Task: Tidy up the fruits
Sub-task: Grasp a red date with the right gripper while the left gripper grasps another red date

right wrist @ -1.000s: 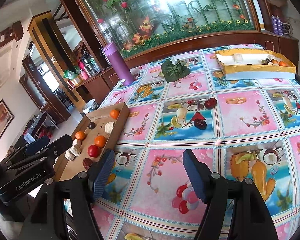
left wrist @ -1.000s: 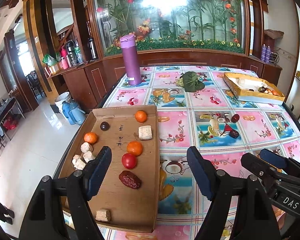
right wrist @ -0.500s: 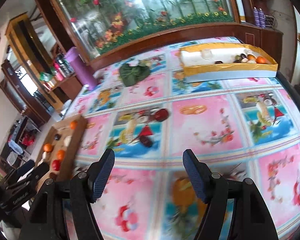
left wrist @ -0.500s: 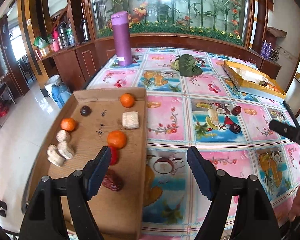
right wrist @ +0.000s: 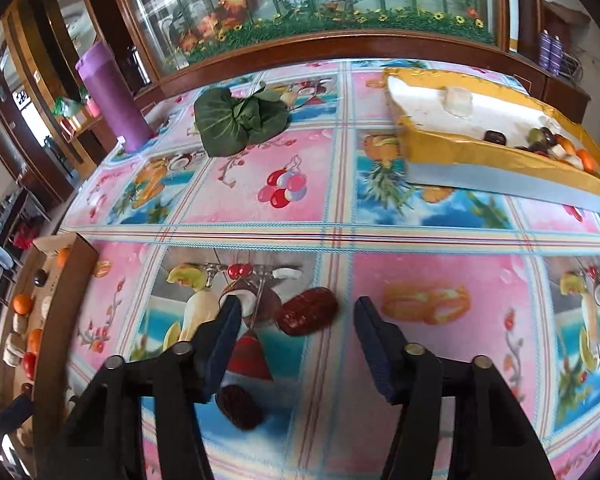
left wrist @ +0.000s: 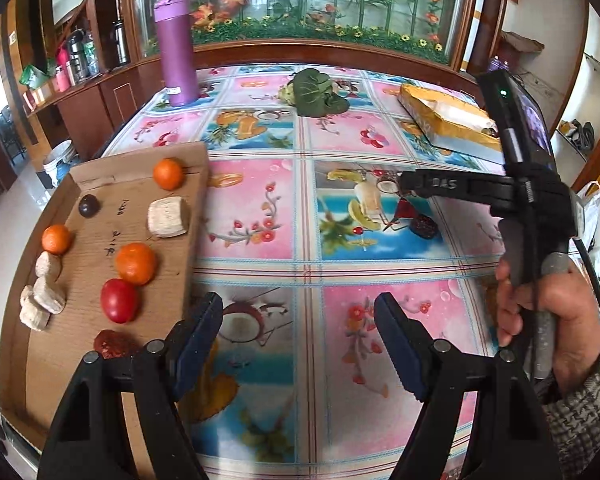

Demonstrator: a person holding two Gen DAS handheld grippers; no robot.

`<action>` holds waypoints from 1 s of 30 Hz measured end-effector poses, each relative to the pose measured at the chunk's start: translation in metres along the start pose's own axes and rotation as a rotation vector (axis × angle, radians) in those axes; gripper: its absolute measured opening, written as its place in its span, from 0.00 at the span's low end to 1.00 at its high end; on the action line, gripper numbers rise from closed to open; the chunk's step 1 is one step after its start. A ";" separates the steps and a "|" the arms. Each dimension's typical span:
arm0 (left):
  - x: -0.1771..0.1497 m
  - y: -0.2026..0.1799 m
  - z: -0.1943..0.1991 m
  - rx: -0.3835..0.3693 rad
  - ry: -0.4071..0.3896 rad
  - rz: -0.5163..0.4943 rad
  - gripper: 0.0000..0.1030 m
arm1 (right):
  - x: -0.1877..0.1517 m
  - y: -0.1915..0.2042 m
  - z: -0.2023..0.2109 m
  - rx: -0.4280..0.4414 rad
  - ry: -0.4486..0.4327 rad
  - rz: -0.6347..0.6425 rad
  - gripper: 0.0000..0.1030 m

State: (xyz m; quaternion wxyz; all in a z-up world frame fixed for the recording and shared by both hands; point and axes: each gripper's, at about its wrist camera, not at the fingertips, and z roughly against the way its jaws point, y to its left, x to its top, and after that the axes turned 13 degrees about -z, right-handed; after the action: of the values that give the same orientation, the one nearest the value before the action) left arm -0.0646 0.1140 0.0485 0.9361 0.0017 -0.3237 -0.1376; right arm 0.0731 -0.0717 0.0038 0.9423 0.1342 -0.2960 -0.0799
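Covered across its whole top by a glossy fruit-print cloth, the desk (left wrist: 260, 208) — bright pattern, easy to mistake printed fruit for real.

Along the left edge, a flat cardboard tray (left wrist: 100, 240), laid open as a sorting surface: three tangerines (left wrist: 136, 263), a red tomato (left wrist: 120, 300), a dark round fruit (left wrist: 88, 205), a red date (left wrist: 114, 343) at the near end, plus pale cut chunks (left wrist: 168, 216) grouped mostly on the far-left side.

At the far right, a yellow-rimmed white box (right wrist: 480, 148), with mixed fruit heaped in its right end; apparently the second collecting place.

Far centre, a bundle of green leaves (right wrist: 236, 120); left of it, an upright purple flask (left wrist: 177, 48). Both well apart from the work.

Mid-desk, two loose red dates, stranded outside both containers, so probably next to be sorted: one date (right wrist: 309, 311) just ahead of the right gripper (right wrist: 296, 322), a darker date (right wrist: 240, 406) nearer, under its left finger.

Right gripper: gripped by a hand (left wrist: 540, 312), tilted down, jaws just narrowed yet not pinching — date lying between the tips, untouched as far as visible.

Left gripper (left wrist: 300, 328): spread wide, nothing between the jaws, hanging over bare cloth just right of the tray, seemingly on standby.
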 end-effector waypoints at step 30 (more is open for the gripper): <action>0.065 -0.084 -0.092 -0.128 -0.009 -0.164 0.25 | -0.030 -0.084 0.056 0.029 -0.089 -0.181 0.33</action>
State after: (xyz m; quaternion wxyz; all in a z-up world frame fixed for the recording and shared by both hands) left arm 0.0191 0.0087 0.0074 0.9184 -0.0321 -0.3172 -0.2343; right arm 0.0099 -0.1563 0.0069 0.9151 0.1702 -0.3254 -0.1663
